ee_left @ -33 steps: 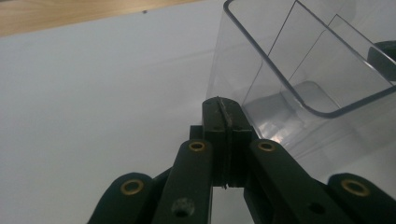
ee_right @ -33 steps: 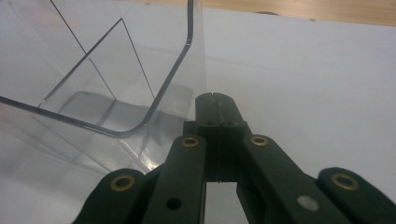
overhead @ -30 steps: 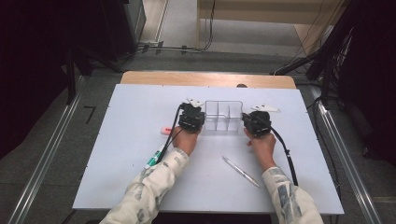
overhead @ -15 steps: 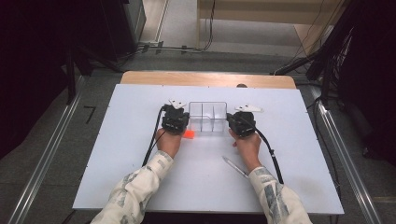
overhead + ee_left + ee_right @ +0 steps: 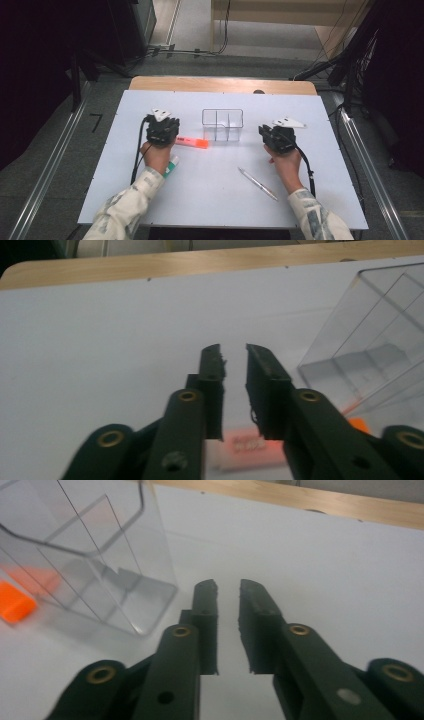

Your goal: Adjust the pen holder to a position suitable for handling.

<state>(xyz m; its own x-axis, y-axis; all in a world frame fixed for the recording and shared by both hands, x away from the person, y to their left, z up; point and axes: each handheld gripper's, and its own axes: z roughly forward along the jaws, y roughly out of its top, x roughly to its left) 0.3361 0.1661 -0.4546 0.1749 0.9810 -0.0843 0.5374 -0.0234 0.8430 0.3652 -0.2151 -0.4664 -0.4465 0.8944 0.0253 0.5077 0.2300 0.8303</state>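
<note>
Blur hides the dark print on the orange highlighter (image 5: 248, 446): in the left gripper view it lies under the left tool (image 5: 234, 356) and its label cannot be read. The same view cuts the clear organizer (image 5: 370, 355) off at the right edge; the right gripper view cuts it off at top and left.

On the high view the highlighter (image 5: 192, 142) lies flat on the white tabletop (image 5: 220, 200), at 3 o'clock of the left tool (image 5: 161, 119) and at 8 o'clock of the organizer (image 5: 222, 124), near its corner. A green-and-white marker (image 5: 171, 165) at 6 o'clock of the left tool is partly covered by the left hand (image 5: 156, 155). A silver pen (image 5: 257, 183) lies at 7 o'clock of the right tool (image 5: 285, 124), well apart from the organizer.

Both tools have just been opening. Each now stands with a narrow gap between its jaws and nothing in it; the right tool (image 5: 229, 592) sits just beside the organizer's wall (image 5: 150, 570), not touching it. Cables run from both tools back along the sleeves.
</note>
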